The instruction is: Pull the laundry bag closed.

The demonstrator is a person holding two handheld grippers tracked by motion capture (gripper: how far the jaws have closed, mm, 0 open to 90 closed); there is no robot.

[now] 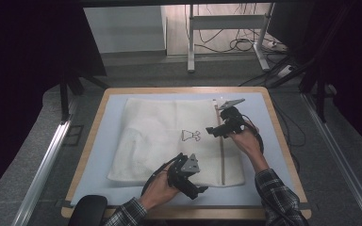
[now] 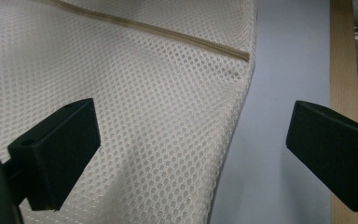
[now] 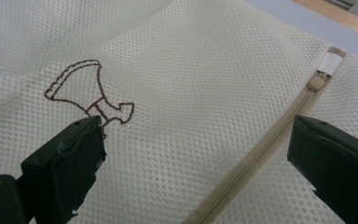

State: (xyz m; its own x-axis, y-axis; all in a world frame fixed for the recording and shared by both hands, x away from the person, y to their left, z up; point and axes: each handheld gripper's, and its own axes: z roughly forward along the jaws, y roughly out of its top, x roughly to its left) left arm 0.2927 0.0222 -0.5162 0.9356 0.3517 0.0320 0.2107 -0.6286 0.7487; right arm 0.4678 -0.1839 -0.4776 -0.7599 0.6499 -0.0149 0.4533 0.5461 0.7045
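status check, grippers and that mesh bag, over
Left gripper open, over the mesh bag's near corner. Right gripper open, above the bag between zipper and stitched logo. Bag flat on the table, zipped shut. Nothing in the way.

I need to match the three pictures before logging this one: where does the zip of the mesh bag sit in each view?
High view: the zip runs near to far along the right side of the mesh bag.
Left gripper view: it crosses the top, slanting down to the right and ending near the bag's edge.
Right gripper view: it runs diagonally at the right, from bottom centre to its pull at upper right.
Shared landmark: the blue mat beside the bag.
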